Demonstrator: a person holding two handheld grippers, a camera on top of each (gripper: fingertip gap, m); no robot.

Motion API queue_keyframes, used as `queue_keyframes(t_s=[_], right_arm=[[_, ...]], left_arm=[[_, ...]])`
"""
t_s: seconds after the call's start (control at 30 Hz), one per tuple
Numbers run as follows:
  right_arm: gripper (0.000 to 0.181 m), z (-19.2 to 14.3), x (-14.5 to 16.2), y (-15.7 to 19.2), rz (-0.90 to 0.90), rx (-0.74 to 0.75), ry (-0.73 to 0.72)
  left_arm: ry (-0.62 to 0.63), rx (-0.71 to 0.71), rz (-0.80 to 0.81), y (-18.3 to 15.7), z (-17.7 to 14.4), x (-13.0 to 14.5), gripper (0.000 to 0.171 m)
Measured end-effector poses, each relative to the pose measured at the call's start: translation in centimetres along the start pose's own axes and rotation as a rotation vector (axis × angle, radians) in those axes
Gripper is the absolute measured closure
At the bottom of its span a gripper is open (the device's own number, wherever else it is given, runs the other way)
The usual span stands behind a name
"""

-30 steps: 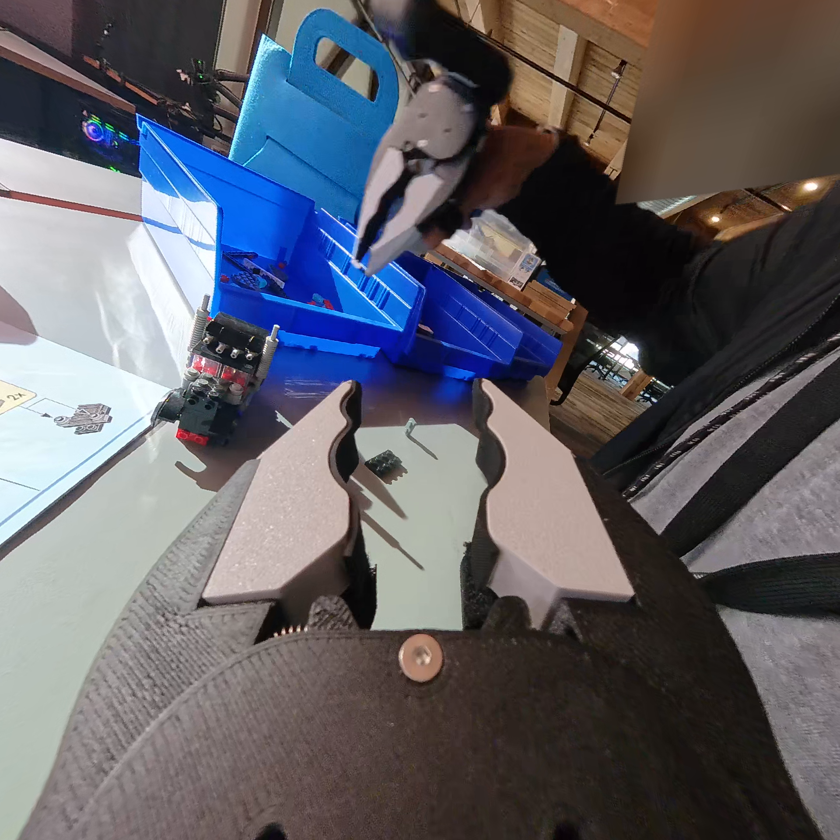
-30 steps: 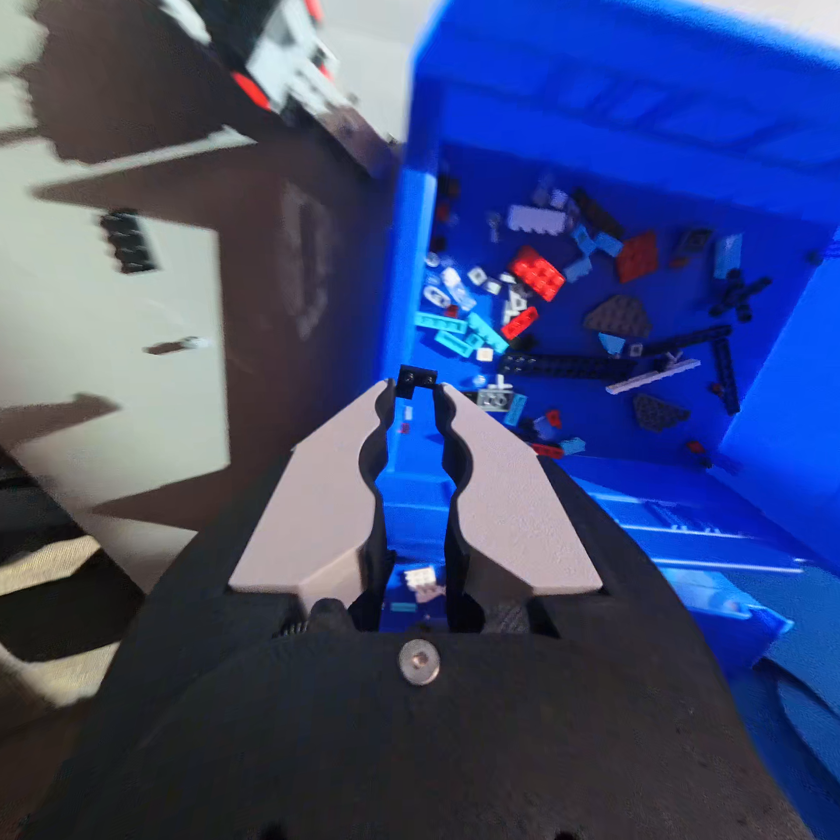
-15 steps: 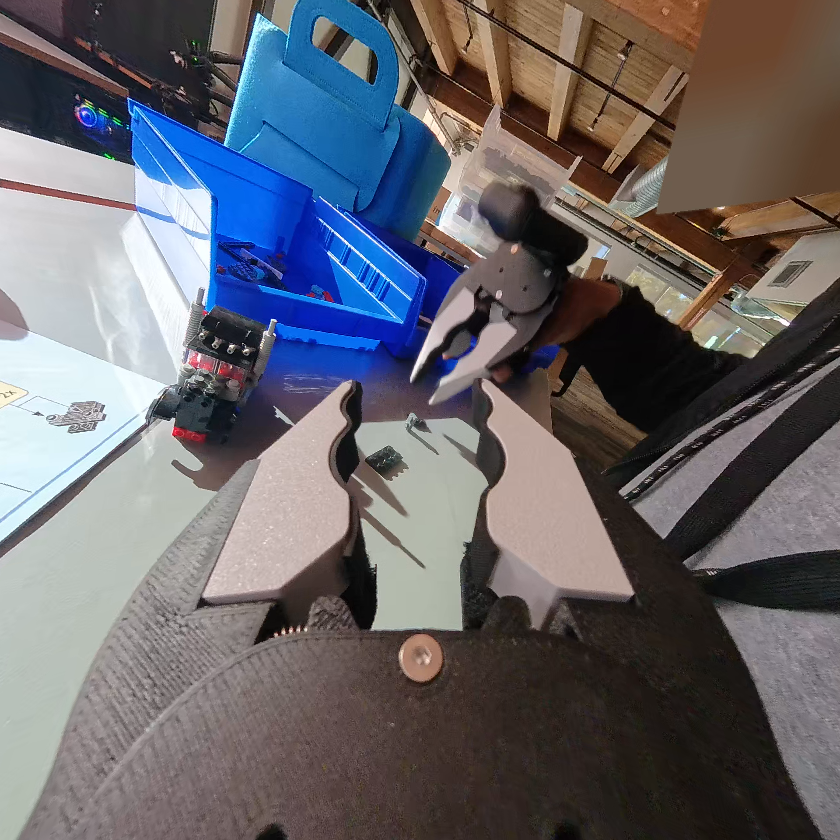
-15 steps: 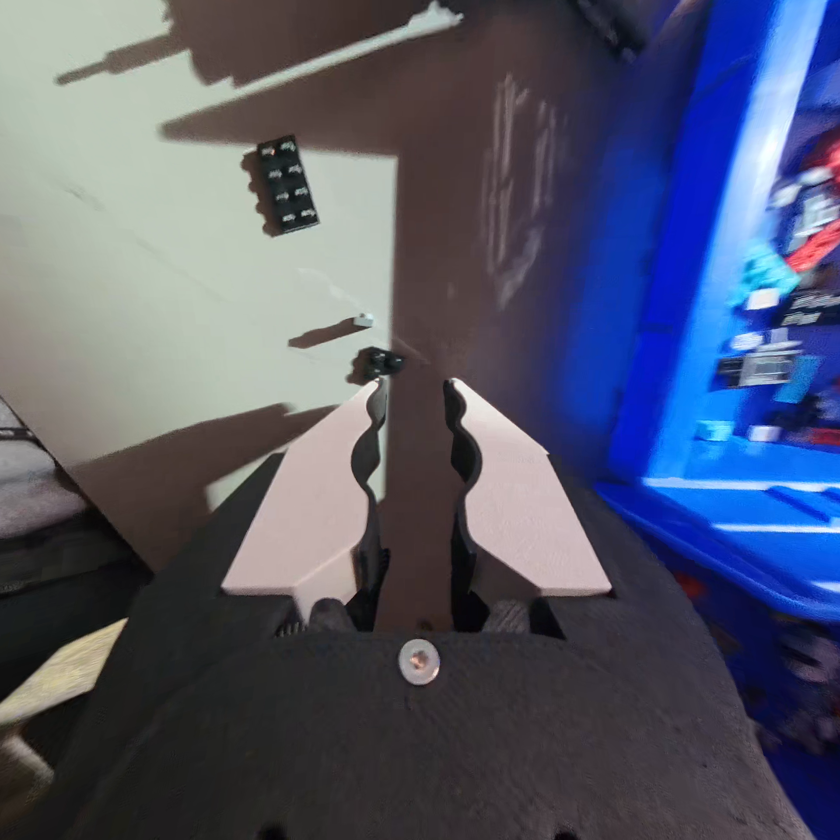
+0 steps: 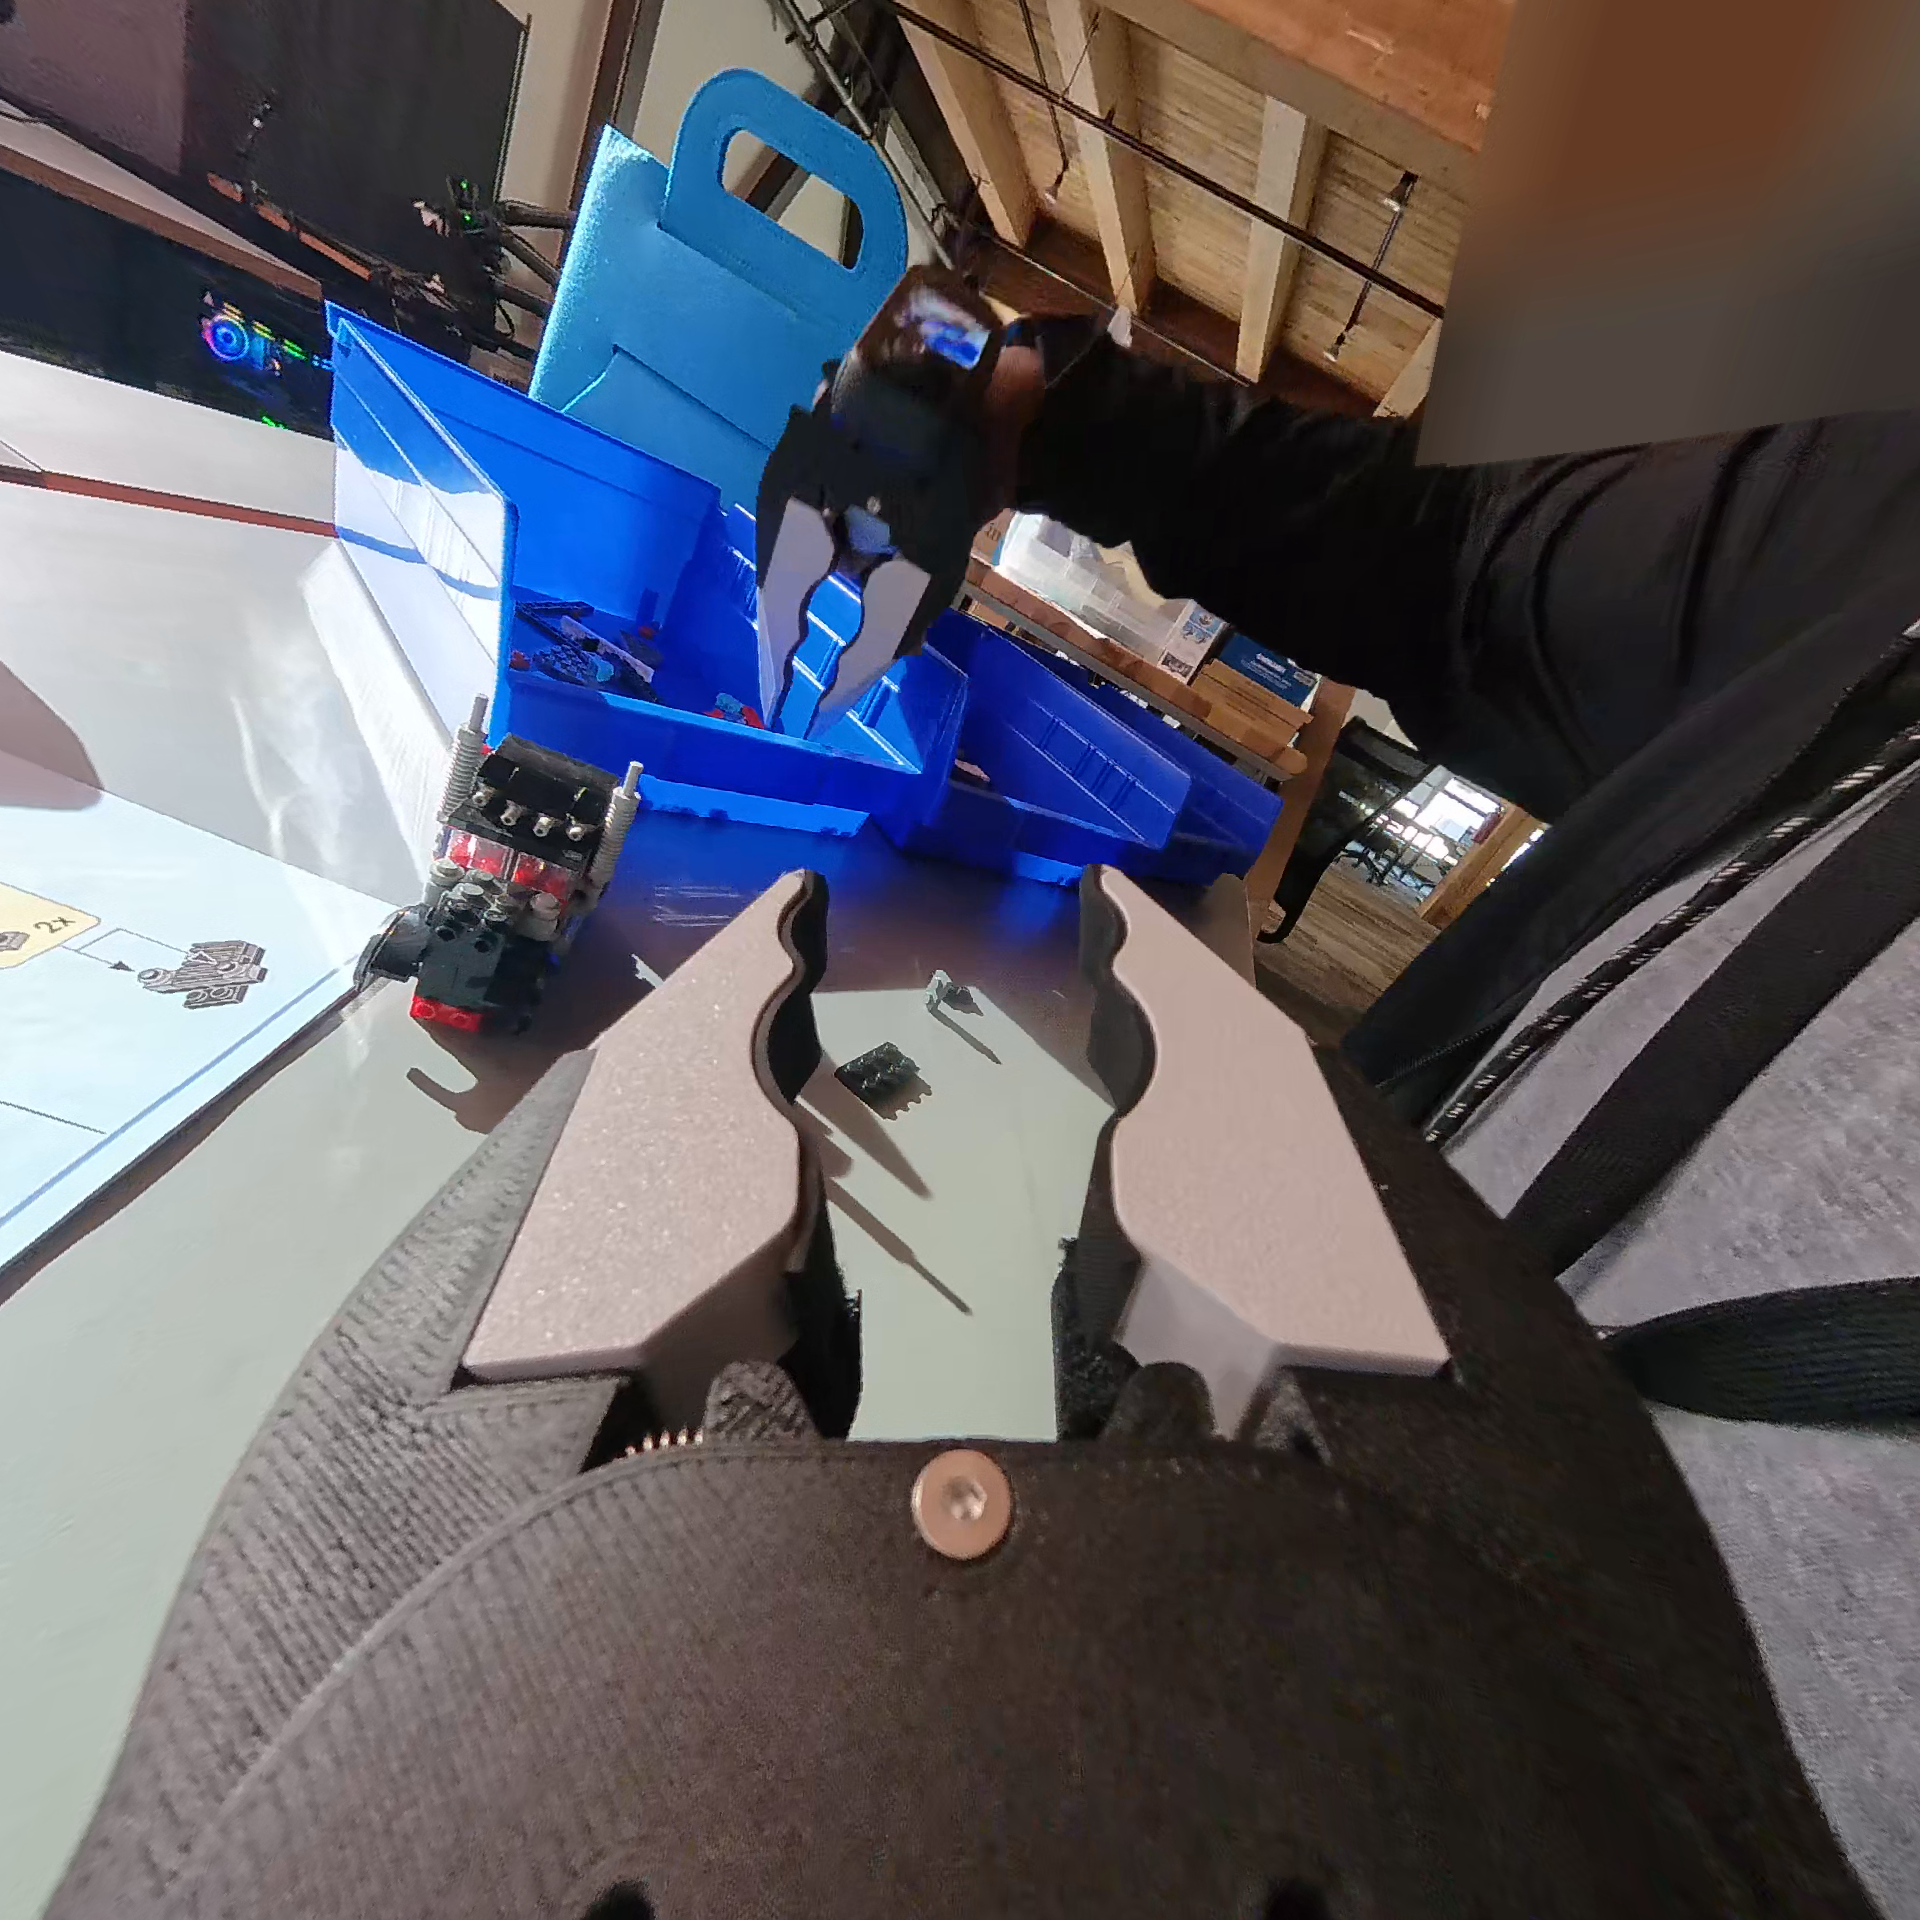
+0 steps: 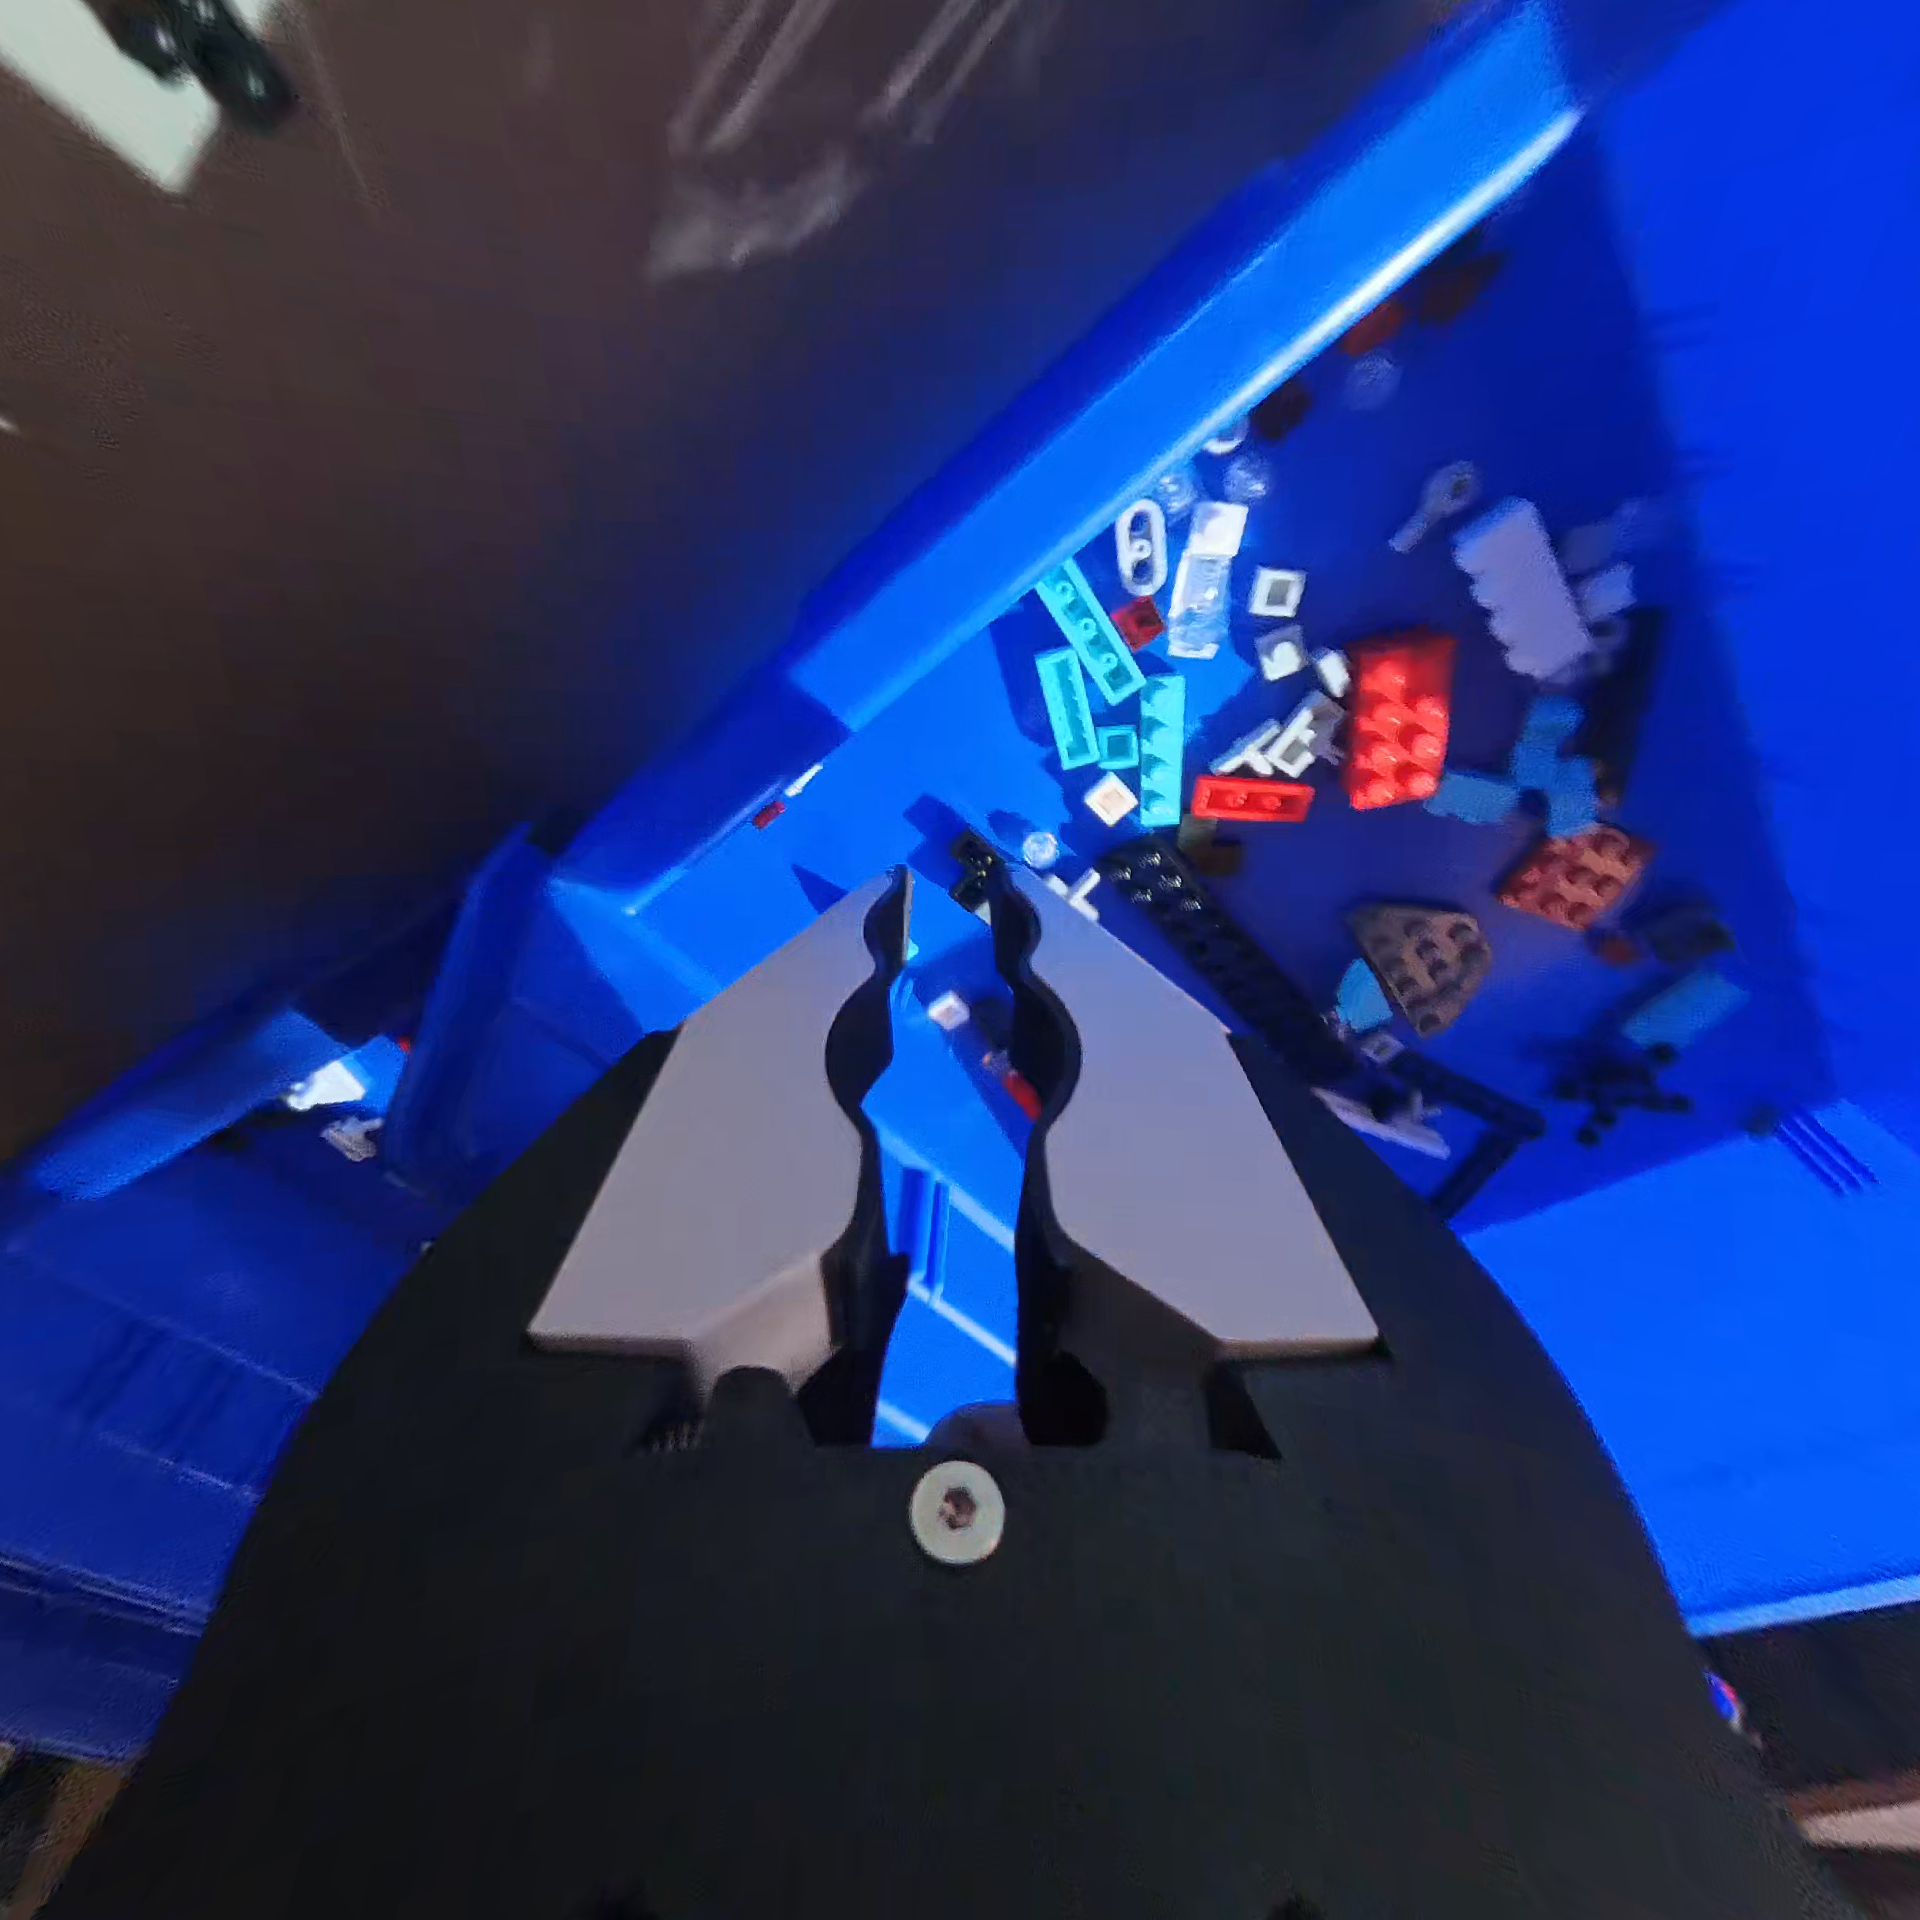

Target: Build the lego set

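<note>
Right claw spread, empty over bin of crowded bricks; left claw spread, idle above surface: risk pinching two at once.

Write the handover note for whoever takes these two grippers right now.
Left gripper: open, empty, low over the table, pointing at the loose parts.
Right gripper: open, empty, tips over the blue parts bin, above its near corner.
Things: partly built black and red model stands on the table beside the instruction sheet. A black plate and two tiny pieces lie on the table ahead of the left gripper. Most bricks are in the bin.
Done: part of the model; a few parts laid out.
Left: pick further parts from the bin, attach them per the sheet.
</note>
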State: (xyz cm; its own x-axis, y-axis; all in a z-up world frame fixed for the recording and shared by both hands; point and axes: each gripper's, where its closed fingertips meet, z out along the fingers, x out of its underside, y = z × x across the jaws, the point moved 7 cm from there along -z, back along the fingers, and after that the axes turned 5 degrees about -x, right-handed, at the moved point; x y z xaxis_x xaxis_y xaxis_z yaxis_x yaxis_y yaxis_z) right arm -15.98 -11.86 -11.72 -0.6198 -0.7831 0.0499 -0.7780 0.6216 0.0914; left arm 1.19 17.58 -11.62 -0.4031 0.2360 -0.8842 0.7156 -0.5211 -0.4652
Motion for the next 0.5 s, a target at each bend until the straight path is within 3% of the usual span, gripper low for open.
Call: queue_keyframes(t_s=[0.5], right_arm=[[0.17,3.4,1.0,-1.4,-0.079,-0.024,0.044]], left_arm=[[-0.023,-0.02,-0.022,0.5,-0.1,-0.3,0.122]])
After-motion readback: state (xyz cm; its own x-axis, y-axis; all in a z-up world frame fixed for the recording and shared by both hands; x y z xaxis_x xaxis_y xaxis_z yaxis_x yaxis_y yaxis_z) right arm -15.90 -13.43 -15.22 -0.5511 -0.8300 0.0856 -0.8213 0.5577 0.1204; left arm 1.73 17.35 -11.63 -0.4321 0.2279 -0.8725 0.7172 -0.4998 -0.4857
